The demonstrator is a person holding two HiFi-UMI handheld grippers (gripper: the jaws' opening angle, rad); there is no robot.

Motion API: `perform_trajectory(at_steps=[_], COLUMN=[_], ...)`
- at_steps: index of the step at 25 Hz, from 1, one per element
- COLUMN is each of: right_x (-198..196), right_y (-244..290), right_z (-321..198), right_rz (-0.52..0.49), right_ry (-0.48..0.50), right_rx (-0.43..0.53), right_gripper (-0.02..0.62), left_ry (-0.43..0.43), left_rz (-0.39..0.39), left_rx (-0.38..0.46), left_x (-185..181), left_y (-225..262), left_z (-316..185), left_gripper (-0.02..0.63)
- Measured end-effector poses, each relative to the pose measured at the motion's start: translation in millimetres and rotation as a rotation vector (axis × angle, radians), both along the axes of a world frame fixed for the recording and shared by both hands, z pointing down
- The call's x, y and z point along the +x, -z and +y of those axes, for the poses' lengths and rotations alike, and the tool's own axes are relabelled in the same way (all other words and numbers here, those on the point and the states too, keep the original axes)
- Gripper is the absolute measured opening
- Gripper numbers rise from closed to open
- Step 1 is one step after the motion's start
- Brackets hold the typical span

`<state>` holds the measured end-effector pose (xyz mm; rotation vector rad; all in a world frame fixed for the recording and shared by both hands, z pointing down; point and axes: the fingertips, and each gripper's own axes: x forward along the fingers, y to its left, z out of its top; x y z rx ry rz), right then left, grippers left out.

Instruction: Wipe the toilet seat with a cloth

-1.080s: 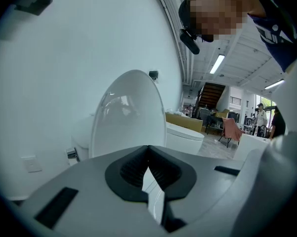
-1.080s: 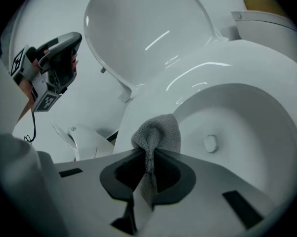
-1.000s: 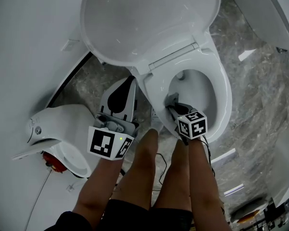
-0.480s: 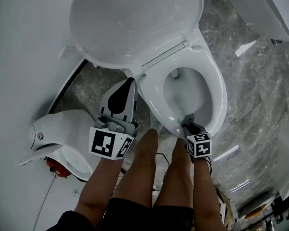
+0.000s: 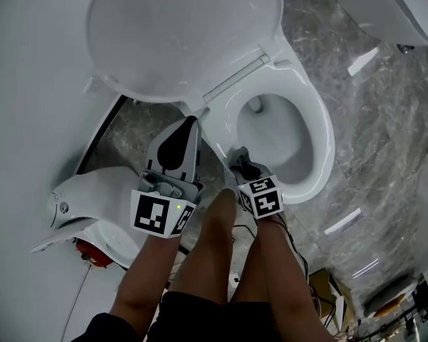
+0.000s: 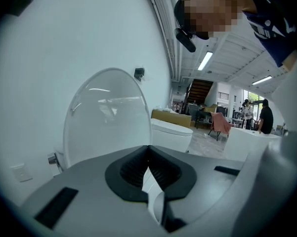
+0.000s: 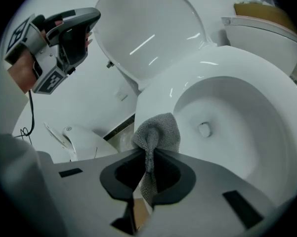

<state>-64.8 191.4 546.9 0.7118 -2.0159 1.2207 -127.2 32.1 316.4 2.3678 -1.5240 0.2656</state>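
A white toilet stands with its lid (image 5: 185, 34) raised and its seat (image 5: 320, 141) down around the bowl. My right gripper (image 5: 238, 157) is at the seat's left rim, near the hinge side, shut on a grey knitted cloth (image 7: 158, 135). The cloth bunches out past the jaws and lies against the seat's (image 7: 247, 68) edge. My left gripper (image 5: 192, 122) is held off to the left of the toilet, over the dark gap by the wall. Its jaws are shut with nothing in them (image 6: 148, 152). It also shows in the right gripper view (image 7: 76, 33), up beside the lid (image 7: 148, 33).
A second white toilet (image 5: 92, 191) sits low at the left with a red item (image 5: 85, 251) beside it. Another white fixture (image 5: 384, 6) is at the top right. Grey marble floor (image 5: 384, 120) surrounds the toilet. The person's legs (image 5: 214, 262) stand just below both grippers.
The right gripper with the cloth slid along the seat's rim to its front edge, then back to the left side. The left gripper has stayed in place.
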Motion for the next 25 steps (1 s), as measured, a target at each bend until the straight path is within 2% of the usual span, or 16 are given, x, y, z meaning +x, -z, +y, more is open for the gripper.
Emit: perform_trajectory(at_steps=[3, 7, 11, 13, 16, 22, 25], right_x=[30.2, 88.9, 147.5, 161.2, 142.6, 37.1, 0.4], right_y=[-1.6, -4.0, -5.9, -5.9, -5.3, -2.6, 2.3], right_z=[25.3, 55.0, 72.9, 75.9, 74.3, 29.6, 10.1], right_rz=[0.034, 0.123, 0.234, 0.267, 0.257, 0.107, 0.060], right_ry=[-0.006, -0.055, -0.135, -0.184, -0.171, -0.116, -0.066], right_rx=[-0.027, -0.045, -0.049, -0.048, -0.042, 0.023, 0.055], right_gripper=[0.052, 0.052, 0.052, 0.052, 0.052, 0.052, 0.052], left_ry=[-0.013, -0.034, -0.055, -0.065, -0.075, -0.093, -0.098], left_rz=[-0.020, -0.033, -0.033, -0.030, -0.025, -0.021, -0.023], left_rx=[0.001, -0.011, -0.008, -0.006, -0.010, -0.021, -0.030], left_x=[3.7, 10.4, 17.3, 20.2, 23.1, 27.1, 27.1], left_y=[-3.2, -12.3, -16.5, -16.7, -17.1, -19.9, -22.3], left_z=[-0.9, -2.2, -3.9, -4.1, -2.0, 1.6, 2.4], left_gripper=[0.012, 0.012, 0.012, 0.012, 0.012, 0.012, 0.012])
